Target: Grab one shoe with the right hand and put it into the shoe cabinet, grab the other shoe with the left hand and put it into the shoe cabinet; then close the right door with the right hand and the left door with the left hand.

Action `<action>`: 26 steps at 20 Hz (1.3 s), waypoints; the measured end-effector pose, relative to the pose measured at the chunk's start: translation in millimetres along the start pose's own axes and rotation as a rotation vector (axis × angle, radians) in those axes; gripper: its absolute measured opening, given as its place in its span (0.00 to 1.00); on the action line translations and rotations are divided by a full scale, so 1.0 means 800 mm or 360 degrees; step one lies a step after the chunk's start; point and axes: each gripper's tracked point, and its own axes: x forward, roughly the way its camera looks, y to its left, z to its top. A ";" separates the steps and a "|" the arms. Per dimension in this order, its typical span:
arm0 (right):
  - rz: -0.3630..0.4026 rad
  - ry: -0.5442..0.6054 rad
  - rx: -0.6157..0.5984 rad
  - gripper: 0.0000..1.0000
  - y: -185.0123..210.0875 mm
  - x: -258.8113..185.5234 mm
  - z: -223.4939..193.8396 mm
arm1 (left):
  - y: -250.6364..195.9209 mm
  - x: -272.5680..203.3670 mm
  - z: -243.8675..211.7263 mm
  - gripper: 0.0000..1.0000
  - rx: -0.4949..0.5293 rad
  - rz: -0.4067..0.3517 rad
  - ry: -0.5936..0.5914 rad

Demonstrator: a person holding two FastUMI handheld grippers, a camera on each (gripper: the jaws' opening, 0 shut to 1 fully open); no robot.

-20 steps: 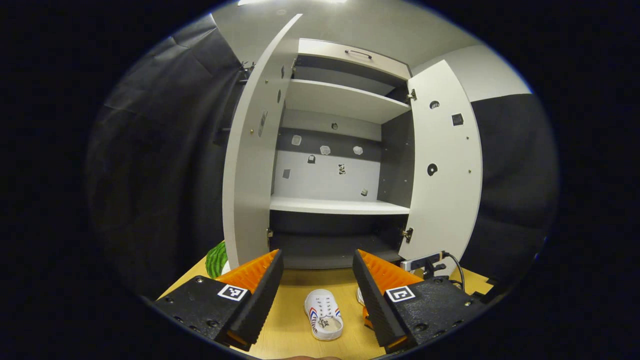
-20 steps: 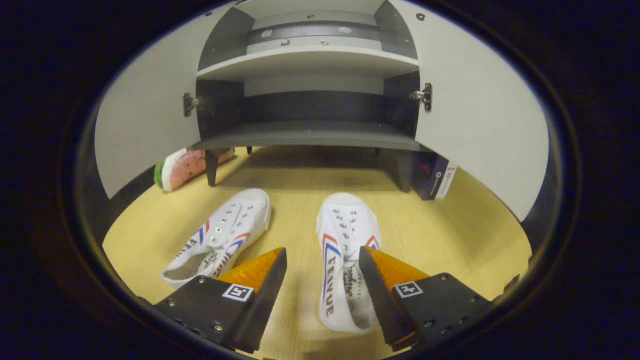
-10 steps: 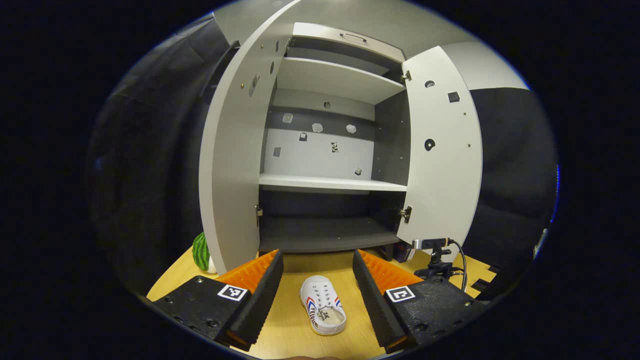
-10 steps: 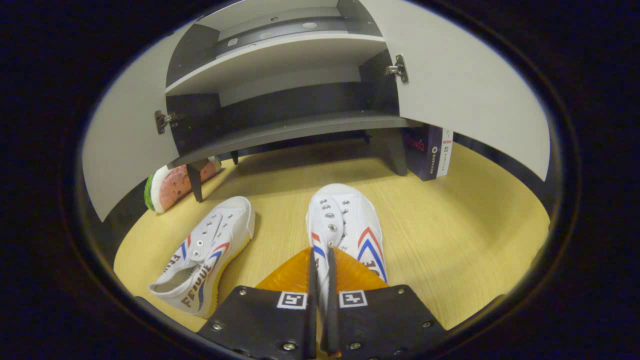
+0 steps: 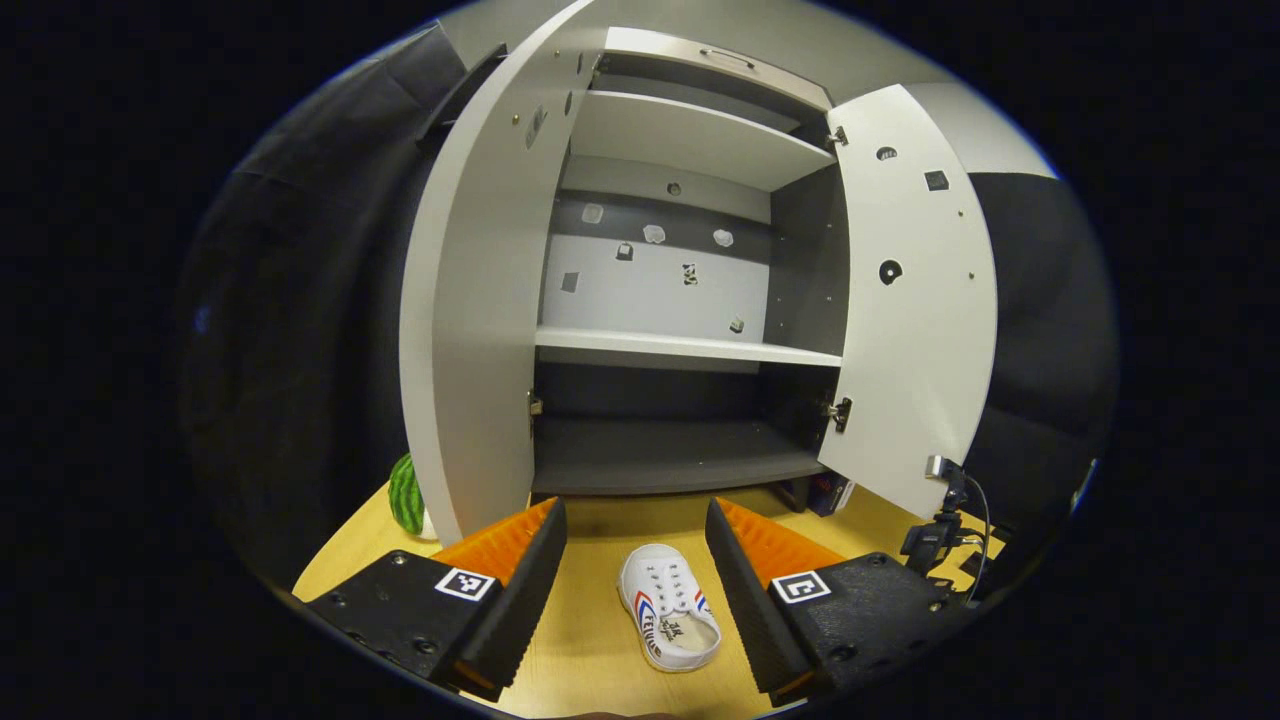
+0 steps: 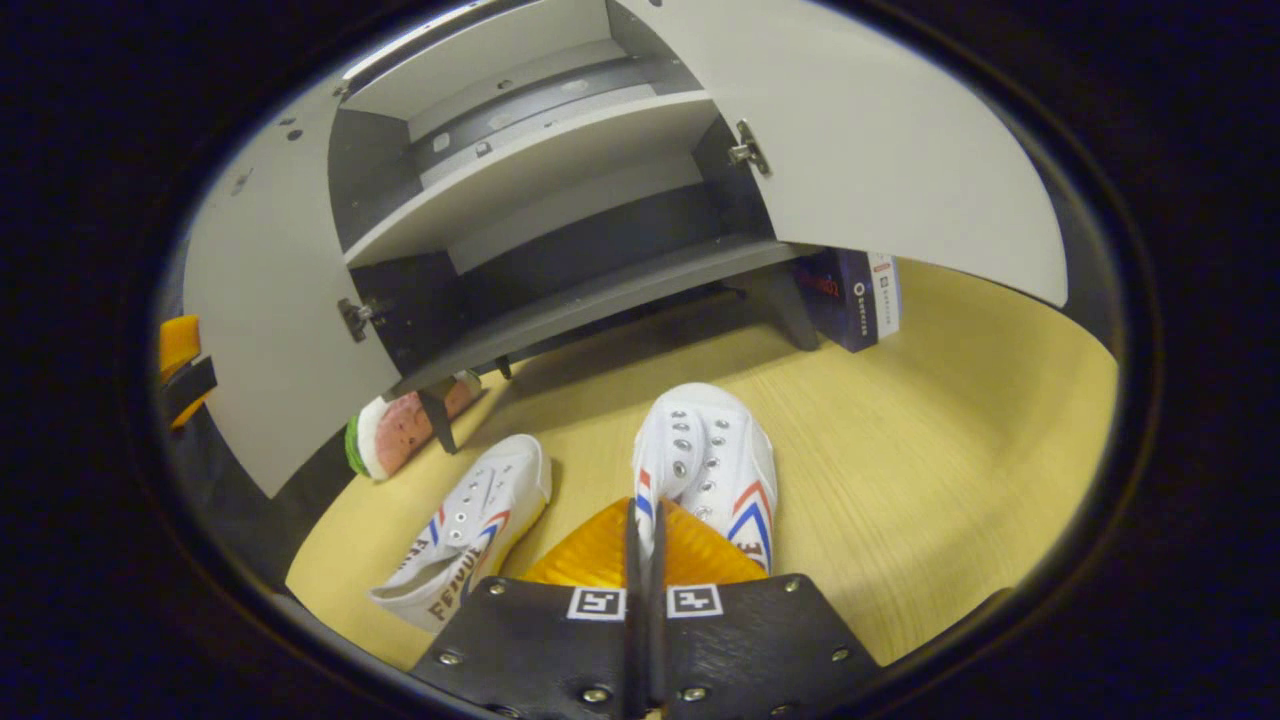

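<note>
The tall white shoe cabinet [image 5: 680, 300] stands with both doors open, its dark bottom shelf [image 5: 670, 455] bare. On the pale wooden floor [image 6: 930, 420], the right gripper [image 6: 645, 530] pinches one white canvas shoe [image 6: 710, 460] by its side wall. The left gripper [image 5: 635, 560] hovers wide apart above the other white shoe [image 5: 670, 620]

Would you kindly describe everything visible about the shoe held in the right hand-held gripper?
The held shoe is a white canvas-looking sneaker with metal eyelets, no visible laces, and red and blue chevron stripes on its side. The right hand-held gripper is shut on its rear part. Its toe points toward the open shoe cabinet, above the wooden floor.
</note>
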 end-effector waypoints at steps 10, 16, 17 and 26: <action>0.0132 -0.0250 -0.0149 0.01 0.051 -0.101 0.134 | -0.015 -0.013 0.076 0.85 0.0041 -0.0013 -0.0257; 0.0142 -0.0388 -0.0275 0.01 0.075 -0.159 0.256 | -0.044 0.010 0.149 0.85 0.0085 -0.0041 -0.0331; 0.0143 -0.0374 -0.0302 0.01 0.077 -0.163 0.273 | -0.044 0.015 0.165 0.85 0.0110 -0.0029 -0.0365; 0.0149 -0.0381 -0.0517 0.01 0.130 -0.133 0.447 | -0.047 0.059 0.168 0.84 0.0086 -0.0041 -0.0382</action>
